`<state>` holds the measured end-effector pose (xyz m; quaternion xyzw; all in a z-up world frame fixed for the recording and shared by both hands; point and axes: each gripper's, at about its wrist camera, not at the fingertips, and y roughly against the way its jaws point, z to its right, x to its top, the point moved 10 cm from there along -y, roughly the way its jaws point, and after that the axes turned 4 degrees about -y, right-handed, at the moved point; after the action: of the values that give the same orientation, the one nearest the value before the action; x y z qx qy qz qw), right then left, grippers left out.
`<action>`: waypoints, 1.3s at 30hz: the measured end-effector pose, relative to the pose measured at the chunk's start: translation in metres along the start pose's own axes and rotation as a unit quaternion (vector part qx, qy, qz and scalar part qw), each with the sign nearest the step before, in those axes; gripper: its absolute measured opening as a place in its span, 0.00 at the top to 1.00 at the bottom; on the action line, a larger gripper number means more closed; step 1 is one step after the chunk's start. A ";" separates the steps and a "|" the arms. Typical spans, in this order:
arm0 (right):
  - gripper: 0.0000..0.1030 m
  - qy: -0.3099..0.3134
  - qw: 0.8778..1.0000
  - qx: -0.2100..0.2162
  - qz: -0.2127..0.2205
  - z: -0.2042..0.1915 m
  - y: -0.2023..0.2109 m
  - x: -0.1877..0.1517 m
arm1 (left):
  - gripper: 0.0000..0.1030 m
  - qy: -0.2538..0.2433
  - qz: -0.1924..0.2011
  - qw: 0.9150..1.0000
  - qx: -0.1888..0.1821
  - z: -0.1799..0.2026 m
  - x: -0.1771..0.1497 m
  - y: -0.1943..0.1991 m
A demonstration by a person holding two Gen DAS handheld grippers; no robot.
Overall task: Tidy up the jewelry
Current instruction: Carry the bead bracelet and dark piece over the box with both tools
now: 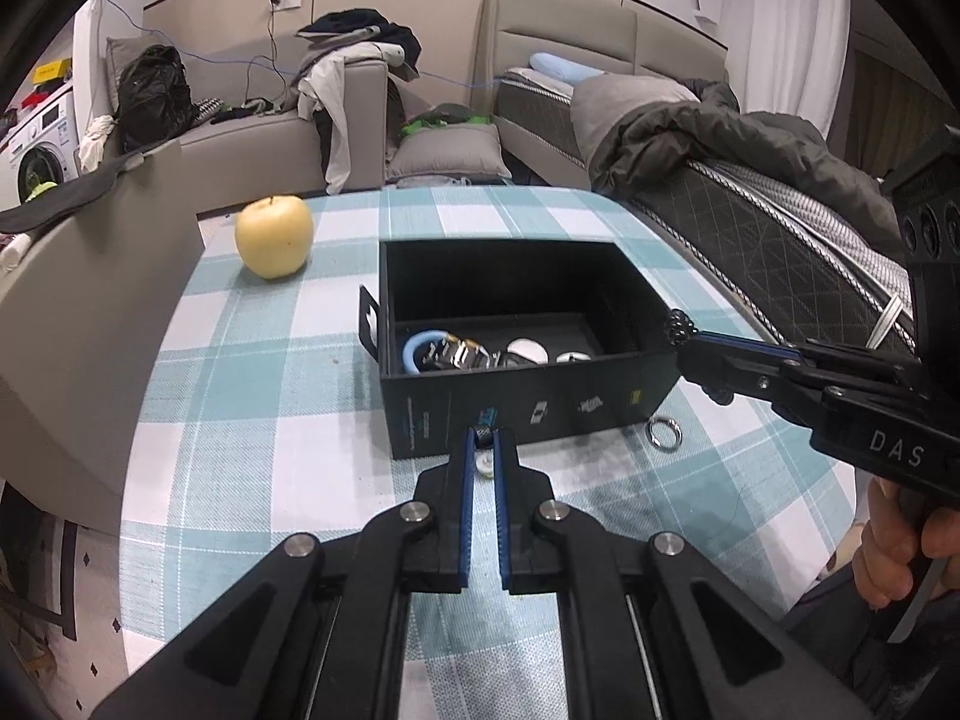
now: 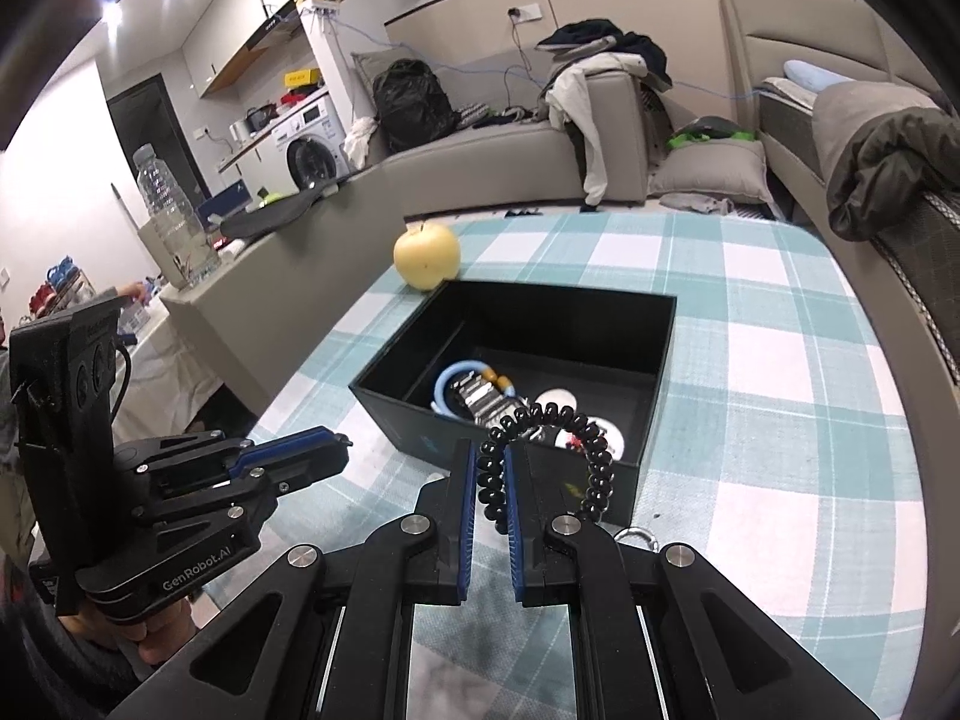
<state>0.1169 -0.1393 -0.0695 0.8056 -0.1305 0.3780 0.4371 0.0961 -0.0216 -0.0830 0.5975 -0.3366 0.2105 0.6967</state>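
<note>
The open cardboard box (image 2: 528, 324) ahead of the right claw is matte black, with small white and blue print on its near wall. Inside lie a pale blue cord bracelet (image 2: 450, 387), a silver metal watch band (image 2: 486, 402) and white round discs (image 2: 555, 402). The bead bracelet (image 2: 540, 456) between the claw's blue-padded fingers (image 2: 465, 516) is glossy black. Beyond the box sits a pale yellow apple (image 2: 426, 255) on a teal-and-white checked tablecloth (image 2: 780, 372).

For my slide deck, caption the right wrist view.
Right gripper holds a black coiled bracelet at the black box of jewelry on a checked tablecloth.
</note>
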 end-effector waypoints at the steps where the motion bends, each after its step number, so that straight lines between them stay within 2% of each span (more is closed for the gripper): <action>1: 0.92 -0.001 1.000 0.001 0.006 0.000 0.003 0.002 | 0.98 0.002 0.003 1.000 0.002 -0.002 0.002 0.001; 8: 0.92 -0.005 1.000 0.006 0.028 -0.001 0.012 0.012 | 0.98 0.017 0.020 1.000 0.015 -0.012 0.011 0.006; 26: 0.92 0.001 0.999 0.020 0.030 -0.012 0.003 0.019 | 0.98 0.030 0.049 0.998 0.028 -0.019 0.029 0.013; 35: 0.92 -0.001 0.999 0.025 0.032 -0.011 0.001 0.033 | 0.98 0.040 0.053 0.998 0.019 -0.021 0.042 0.007; 39: 0.92 0.008 0.999 0.047 0.018 -0.015 -0.002 0.043 | 0.98 0.042 0.058 0.997 0.010 -0.018 0.049 0.004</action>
<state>0.1400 -0.1211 -0.0344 0.8198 -0.1239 0.3980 0.3926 0.1311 -0.0090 -0.0457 0.5748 -0.3387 0.2790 0.6907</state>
